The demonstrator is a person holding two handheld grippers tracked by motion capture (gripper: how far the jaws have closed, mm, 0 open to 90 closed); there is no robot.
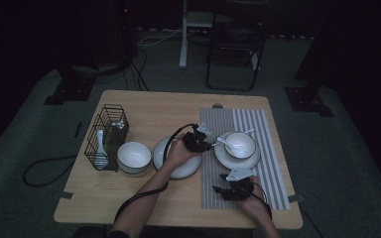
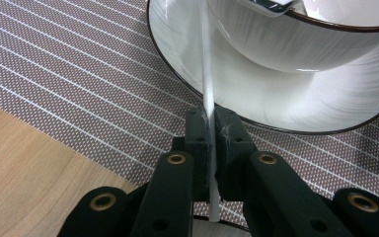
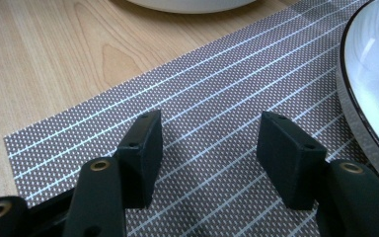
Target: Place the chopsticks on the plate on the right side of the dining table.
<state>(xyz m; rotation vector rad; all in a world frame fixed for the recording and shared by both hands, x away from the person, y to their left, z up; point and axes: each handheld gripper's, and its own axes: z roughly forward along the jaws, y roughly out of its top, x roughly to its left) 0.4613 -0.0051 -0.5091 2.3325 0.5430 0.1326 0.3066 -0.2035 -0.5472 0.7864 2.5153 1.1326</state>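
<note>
Jaws of my left gripper (image 2: 210, 143) pinch a white spoon handle (image 2: 207, 74), its far end resting in the bowl (image 2: 296, 44) on the plate (image 2: 276, 103). Letting go is what remains. My right gripper (image 3: 207, 148) idles with jaws spread over the striped mat (image 3: 217, 98).

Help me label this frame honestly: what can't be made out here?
- Spoon: in the left gripper view its far end runs behind the bowl; its near end sits between the shut left gripper.
- Rack contents: too small and dark in the high view.
- Plate: cut by the right gripper view's edge.
</note>
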